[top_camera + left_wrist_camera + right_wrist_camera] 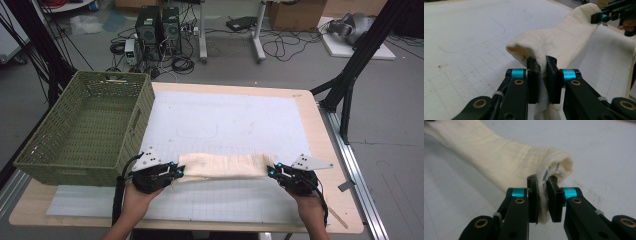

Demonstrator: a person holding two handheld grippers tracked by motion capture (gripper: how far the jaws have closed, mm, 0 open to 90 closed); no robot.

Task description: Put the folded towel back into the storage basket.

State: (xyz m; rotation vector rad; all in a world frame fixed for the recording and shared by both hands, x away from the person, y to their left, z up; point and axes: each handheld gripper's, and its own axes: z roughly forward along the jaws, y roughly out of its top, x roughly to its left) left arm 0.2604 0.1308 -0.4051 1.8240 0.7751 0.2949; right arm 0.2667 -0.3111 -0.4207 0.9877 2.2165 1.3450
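Cloth (223, 166) stretched between clamped jaws, basket (85, 131) close left.

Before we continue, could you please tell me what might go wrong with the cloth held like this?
1. Left tongs and right tongs each pinch only an end edge of the cream cloth; it may slip out.
2. The green basket stands close beside the left tongs and could be bumped.
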